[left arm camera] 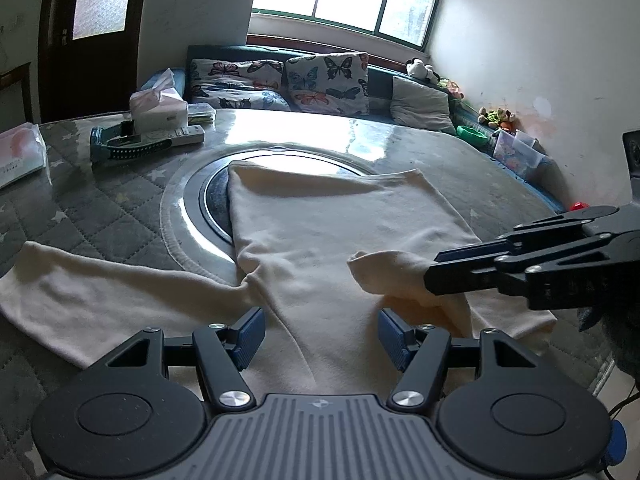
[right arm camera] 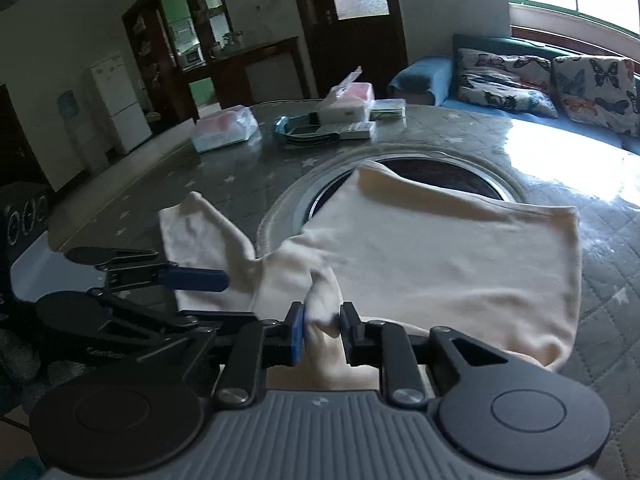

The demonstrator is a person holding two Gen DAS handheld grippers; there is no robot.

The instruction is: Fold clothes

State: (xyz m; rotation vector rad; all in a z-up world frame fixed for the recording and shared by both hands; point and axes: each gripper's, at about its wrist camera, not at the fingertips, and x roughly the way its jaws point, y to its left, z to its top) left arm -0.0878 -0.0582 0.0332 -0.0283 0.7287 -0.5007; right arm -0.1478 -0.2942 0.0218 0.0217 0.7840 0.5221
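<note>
Cream-coloured garment (left arm camera: pixel 340 232) is spread flat on the round table (left arm camera: pixel 120 216), which is covered with a grey quilted cloth with small stars. The body of the garment lies over the near half of the table and partly covers the round metal ring (left arm camera: pixel 192 200) set in the middle of the surface. One sleeve (left arm camera: pixel 100 292) is stretched out flat toward the left edge of the table. The other sleeve (left arm camera: pixel 384 276) is lifted and brought over the body (its cuff hangs free above the cloth).

At the far left edge of the table some smaller things are seen: a tissue box (left arm camera: pixel 158 110), a white remote control (left arm camera: pixel 176 136) just beside it, a dark blue-grey tool (left arm camera: pixel 120 146) and a plastic-wrapped packet (left arm camera: pixel 20 152).

The right gripper (right arm camera: pixel 322 330) is seen in its own view with the blue pads pressed on a bunch of sleeve fabric, so the jaws are pinching the sleeve. In the left wrist view the same gripper (left arm camera: pixel 430 276) comes in from the right edge, with its tip against the lifted sleeve.

The left gripper (left arm camera: pixel 320 336) is held low over the near edge of the garment. Its jaws are spread wide and nothing is held between them; the fabric is only seen below the pads (left arm camera: pixel 250 338).
</note>
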